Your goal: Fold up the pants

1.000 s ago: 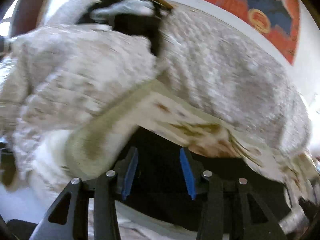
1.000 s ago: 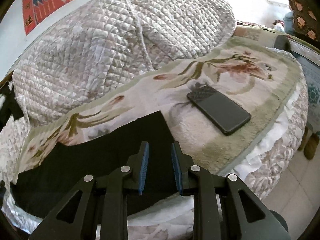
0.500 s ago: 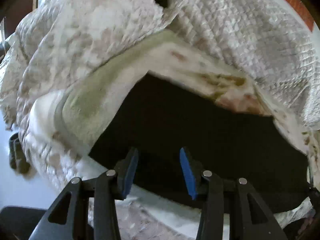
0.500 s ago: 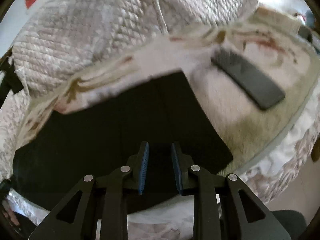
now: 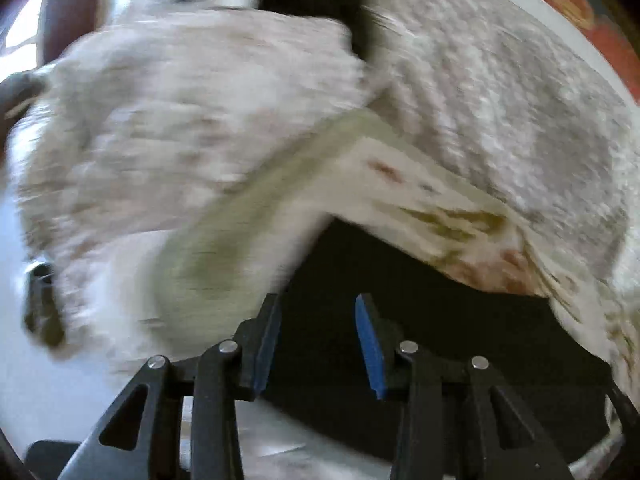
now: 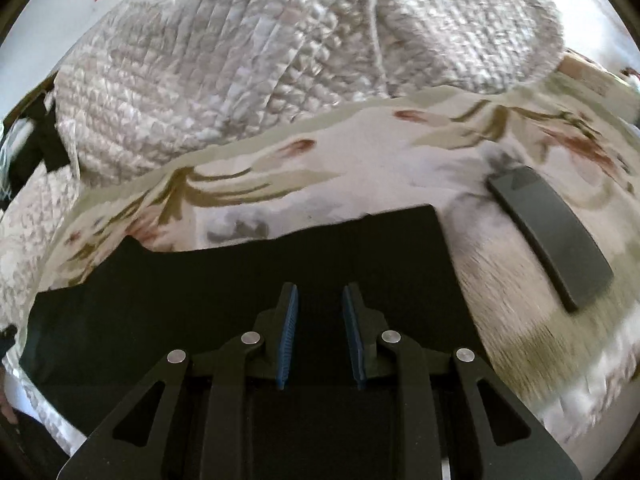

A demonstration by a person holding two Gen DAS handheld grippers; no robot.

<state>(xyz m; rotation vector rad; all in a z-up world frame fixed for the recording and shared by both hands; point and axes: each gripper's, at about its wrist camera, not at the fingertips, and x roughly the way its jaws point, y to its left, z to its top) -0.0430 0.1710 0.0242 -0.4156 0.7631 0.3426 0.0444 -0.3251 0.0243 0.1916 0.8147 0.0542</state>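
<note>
Daylight fills both views, bright and soft, with a blown-out window (image 5: 20,36) at the left wrist view's upper left. That view is smeared with motion blur across the quilt (image 5: 180,120). The right wrist view is sharper, blurring toward its right edge near the phone (image 6: 552,236). Fisheye bending curves both frames, with dark corners.

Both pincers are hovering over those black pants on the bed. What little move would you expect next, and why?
Probably lowering the right gripper onto the near edge of the black pants to pinch it. Its jaws stand apart with nothing between them, the pants lie flat on the floral blanket, and the phone lies clear of them.
</note>
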